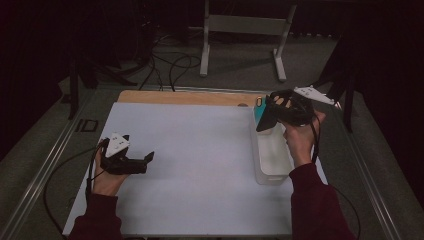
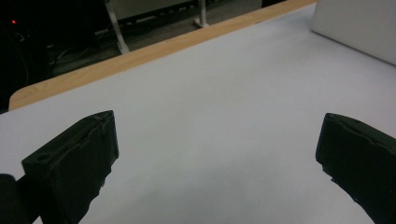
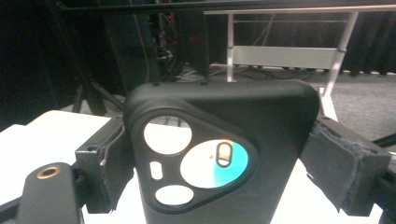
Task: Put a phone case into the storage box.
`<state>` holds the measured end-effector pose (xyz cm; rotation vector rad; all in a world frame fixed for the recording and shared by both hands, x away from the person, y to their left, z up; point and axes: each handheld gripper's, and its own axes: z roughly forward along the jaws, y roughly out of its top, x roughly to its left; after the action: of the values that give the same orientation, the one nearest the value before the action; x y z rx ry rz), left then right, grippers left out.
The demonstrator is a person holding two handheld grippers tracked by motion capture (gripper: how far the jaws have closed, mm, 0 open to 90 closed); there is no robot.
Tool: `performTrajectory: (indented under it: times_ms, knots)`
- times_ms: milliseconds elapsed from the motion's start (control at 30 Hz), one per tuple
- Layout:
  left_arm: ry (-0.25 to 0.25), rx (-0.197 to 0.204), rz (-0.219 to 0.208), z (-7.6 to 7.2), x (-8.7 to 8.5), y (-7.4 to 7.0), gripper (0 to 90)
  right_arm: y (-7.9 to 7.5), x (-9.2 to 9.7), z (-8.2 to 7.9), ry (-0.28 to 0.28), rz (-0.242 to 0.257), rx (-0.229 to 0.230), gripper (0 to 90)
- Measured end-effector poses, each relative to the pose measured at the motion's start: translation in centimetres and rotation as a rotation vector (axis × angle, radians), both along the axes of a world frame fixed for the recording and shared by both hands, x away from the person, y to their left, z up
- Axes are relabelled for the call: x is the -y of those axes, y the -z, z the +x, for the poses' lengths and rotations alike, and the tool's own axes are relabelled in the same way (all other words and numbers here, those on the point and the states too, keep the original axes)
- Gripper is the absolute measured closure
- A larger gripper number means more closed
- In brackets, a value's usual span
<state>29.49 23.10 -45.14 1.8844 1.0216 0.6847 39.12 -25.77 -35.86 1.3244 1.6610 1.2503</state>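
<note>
Left gripper [image 1: 142, 162] sits nearest, well left of the white bin [image 1: 272, 155], low over the desk [image 1: 200, 165], jaws wide with nothing between them. Right gripper [image 1: 267, 117] hovers above the bin's far end, jaws clamped across a black phone case [image 3: 219, 154], camera cutouts facing its own camera. A teal thing [image 1: 259, 107] shows just behind the case at the bin's far end, maybe a phone; too dim to say.

Risk: the grip looks shallow on the case's sides, so the soft shell could flex and slip out, falling into the bin or missing it.

Count: two grippers, one bin, one case, one teal thing.
</note>
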Motion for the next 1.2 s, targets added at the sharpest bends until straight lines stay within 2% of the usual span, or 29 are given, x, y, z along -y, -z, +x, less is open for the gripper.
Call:
performTrajectory:
  times_ms: [33,67,100,233,600,800,1200]
  knots:
    - [0.000,0.000,0.000,0.0,0.0,0.0,0.0,0.3,0.1,0.3,0.032,-0.017,0.001,15.7]
    - [-0.010,0.007,-0.008,-0.4,-0.3,0.2,0.0,0.3,0.1,0.3,0.032,-0.017,0.001,15.7]
    - [-0.013,0.008,-0.012,-0.5,-0.4,0.2,0.0,0.6,0.3,0.7,0.062,-0.020,-0.006,15.7]
    - [-0.024,0.012,-0.013,-1.1,-0.8,0.5,0.0,1.2,0.1,1.4,0.089,-0.028,-0.020,15.6]
    - [-0.034,0.006,-0.031,-1.5,-1.5,0.9,0.0,2.7,-0.4,3.0,0.134,-0.042,-0.059,15.5]
    - [-0.036,0.012,-0.041,-1.6,-1.7,0.9,0.0,3.9,-1.1,3.9,0.151,-0.062,-0.092,15.4]
    - [-0.033,0.023,-0.075,-1.8,-2.1,0.5,0.0,5.9,-1.4,5.6,0.211,-0.066,-0.156,15.0]
